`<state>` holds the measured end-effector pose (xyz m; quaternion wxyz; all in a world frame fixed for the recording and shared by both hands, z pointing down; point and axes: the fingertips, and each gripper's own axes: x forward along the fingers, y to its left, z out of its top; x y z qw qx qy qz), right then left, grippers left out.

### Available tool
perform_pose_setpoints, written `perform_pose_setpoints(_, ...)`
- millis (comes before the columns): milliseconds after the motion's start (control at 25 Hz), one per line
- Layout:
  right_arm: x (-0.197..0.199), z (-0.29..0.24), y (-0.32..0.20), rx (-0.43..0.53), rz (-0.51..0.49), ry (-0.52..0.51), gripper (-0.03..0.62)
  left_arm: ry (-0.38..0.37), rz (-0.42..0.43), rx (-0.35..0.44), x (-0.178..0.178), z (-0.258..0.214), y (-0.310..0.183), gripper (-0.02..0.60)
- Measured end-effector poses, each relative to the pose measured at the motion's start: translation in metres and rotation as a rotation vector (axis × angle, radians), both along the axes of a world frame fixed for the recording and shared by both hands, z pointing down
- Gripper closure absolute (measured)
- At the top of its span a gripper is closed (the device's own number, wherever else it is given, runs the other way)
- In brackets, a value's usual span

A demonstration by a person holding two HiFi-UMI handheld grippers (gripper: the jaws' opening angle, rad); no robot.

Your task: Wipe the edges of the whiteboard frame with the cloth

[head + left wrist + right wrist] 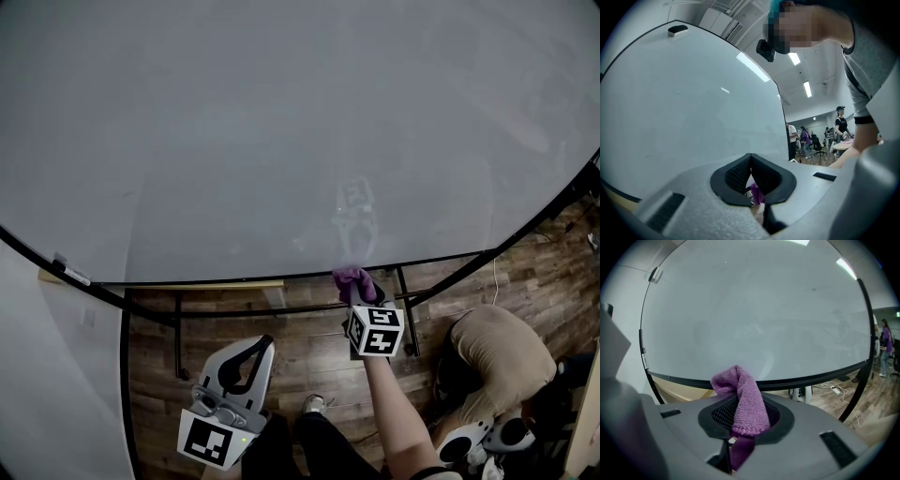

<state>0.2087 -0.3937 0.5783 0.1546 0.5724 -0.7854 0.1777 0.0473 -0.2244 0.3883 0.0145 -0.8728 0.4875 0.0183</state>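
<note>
A purple knitted cloth (pixel 354 278) meets the bottom rail of the black whiteboard frame (pixel 234 279), a little right of the rail's middle. It is clamped in the right hand-held gripper (pixel 361 292), held up on the person's bare forearm (pixel 398 412). In the right gripper view the jaws are closed on the cloth (pixel 740 399). Its folded top rises above them to overlap the frame (pixel 811 379), and its tail hangs down between them.

Above the rail spreads the pale grey whiteboard (pixel 281 141), faintly smudged just over the cloth.

The left hand-held gripper (pixel 261 345) hangs below the frame and to the left of the cloth, well clear of the rail. In its own view the black padded jaw tips are together and grip nothing.

Under the frame lies a brown wood-plank floor (pixel 309 347). A rounded beige bag (pixel 502 356) rests on it below the frame's right end. In the left gripper view, people (pixel 841 124) stand in a lit room beyond the frame's far side.
</note>
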Motion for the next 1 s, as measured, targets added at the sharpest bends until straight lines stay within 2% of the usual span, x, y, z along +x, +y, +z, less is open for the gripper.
perform_pose_setpoints(440,-0.006,0.001,0.002,-0.018,0.039,0.010,0.516,0.004,0.077,-0.001,-0.008,-0.002,-0.011,0.565)
perform_pose_setpoints(680,0.000,-0.001,0.002,-0.031,0.102,0.019,0.516,0.004,0.136,0.016,-0.017,-0.010,-0.022,0.565)
perform_pose_setpoints(1000,0.003,-0.003,0.003,-0.030,0.155,0.024,0.516,0.007,0.157,0.011,-0.034,-0.007,-0.027,0.565)
